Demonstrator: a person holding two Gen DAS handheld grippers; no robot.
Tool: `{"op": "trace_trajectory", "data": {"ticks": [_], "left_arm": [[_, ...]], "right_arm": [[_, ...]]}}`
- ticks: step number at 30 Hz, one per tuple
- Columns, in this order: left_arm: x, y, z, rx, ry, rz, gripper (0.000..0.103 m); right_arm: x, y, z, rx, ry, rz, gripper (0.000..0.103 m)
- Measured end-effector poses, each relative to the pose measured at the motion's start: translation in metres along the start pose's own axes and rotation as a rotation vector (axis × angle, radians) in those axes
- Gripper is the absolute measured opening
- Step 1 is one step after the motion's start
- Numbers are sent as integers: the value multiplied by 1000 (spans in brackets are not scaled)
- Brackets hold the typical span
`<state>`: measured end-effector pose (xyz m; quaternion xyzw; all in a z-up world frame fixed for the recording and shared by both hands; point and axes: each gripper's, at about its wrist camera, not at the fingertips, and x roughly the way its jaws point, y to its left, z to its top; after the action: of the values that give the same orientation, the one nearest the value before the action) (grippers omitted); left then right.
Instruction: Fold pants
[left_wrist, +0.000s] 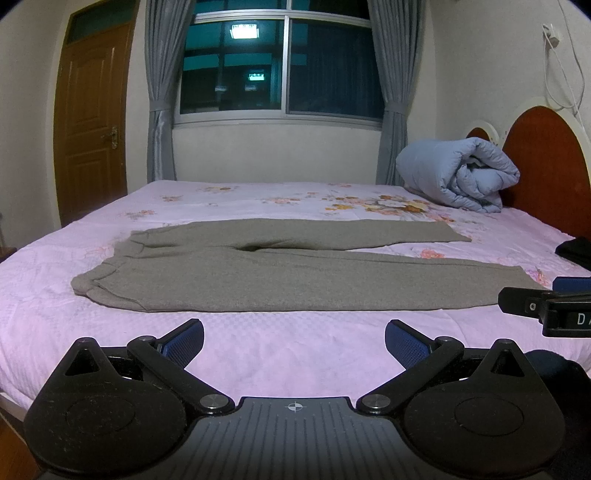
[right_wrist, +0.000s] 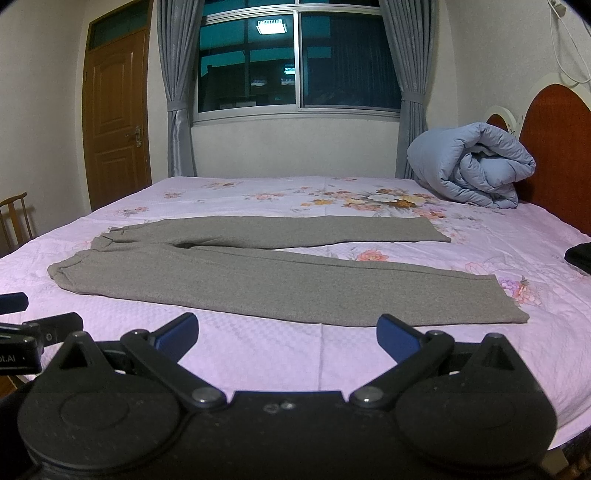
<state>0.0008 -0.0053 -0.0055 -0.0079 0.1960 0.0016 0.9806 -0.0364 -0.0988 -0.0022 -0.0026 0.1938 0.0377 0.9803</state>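
Note:
Grey-brown pants (left_wrist: 258, 273) lie flat on the pink floral bed sheet (left_wrist: 277, 354), waistband to the left, both legs stretched to the right and slightly apart. They also show in the right wrist view (right_wrist: 258, 280). My left gripper (left_wrist: 294, 338) is open and empty, hovering short of the near edge of the pants. My right gripper (right_wrist: 287, 332) is open and empty, just short of the near leg, towards its hem. The right gripper also shows at the right edge of the left wrist view (left_wrist: 546, 299). The left gripper shows at the left edge of the right wrist view (right_wrist: 33, 325).
A rolled blue quilt (left_wrist: 458, 173) lies at the far right by the red headboard (left_wrist: 546, 166). A black item (left_wrist: 576, 251) lies at the bed's right edge. A window with grey curtains (left_wrist: 280, 66) and a wooden door (left_wrist: 92, 122) are behind. A chair (right_wrist: 14, 218) stands left.

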Motion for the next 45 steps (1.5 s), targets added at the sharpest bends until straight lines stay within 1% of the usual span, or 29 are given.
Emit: {"op": "trace_trajectory", "data": {"ticks": [8, 13, 17, 19, 21, 24, 25, 26, 28, 30, 33, 34, 36, 38, 39, 42, 45], "left_arm": [[-1, 2, -1, -3, -3, 1, 103], [-5, 4, -1, -5, -17, -21, 103], [-7, 6, 0, -13, -24, -14, 103], [-5, 7, 1, -14, -8, -16, 103], [-3, 7, 1, -13, 1, 3, 103], [0, 12, 5, -28, 25, -11, 103], [0, 15, 8, -37, 18, -15, 103], [-1, 21, 13, -40, -9, -5, 103], [5, 32, 23, -24, -33, 30, 103], [19, 48, 37, -20, -39, 66, 103], [50, 88, 70, -75, -46, 108, 103], [63, 103, 82, -98, -37, 111, 103], [92, 135, 104, -127, -19, 94, 103], [124, 167, 122, -141, -34, 114, 103], [144, 186, 130, -151, -33, 134, 103], [205, 237, 148, -218, 2, 151, 103], [274, 279, 154, -261, 51, 181, 103]], "right_arm": [[0, 0, 0, 0, 0, 0, 97], [0, 0, 0, 0, 1, 0, 97], [0, 0, 0, 1, -1, -1, 97], [0, 1, 0, 2, -1, 0, 97], [0, 2, 0, 5, 1, 1, 97], [-1, -5, 1, 31, 10, 8, 97], [0, -7, 3, 34, 6, 15, 97], [1, -10, 7, 29, -10, 27, 97], [5, -18, 18, 15, -40, 25, 97], [16, -24, 36, 31, -44, 13, 97], [37, -34, 75, 48, -84, -10, 97], [45, -37, 87, 45, -97, -12, 97], [62, -41, 111, 42, -121, -15, 97], [85, -44, 137, 38, -144, -9, 97], [100, -47, 148, 39, -145, -5, 97], [151, -46, 176, 40, -120, 7, 97], [210, -37, 190, 24, -75, 6, 97]]}}
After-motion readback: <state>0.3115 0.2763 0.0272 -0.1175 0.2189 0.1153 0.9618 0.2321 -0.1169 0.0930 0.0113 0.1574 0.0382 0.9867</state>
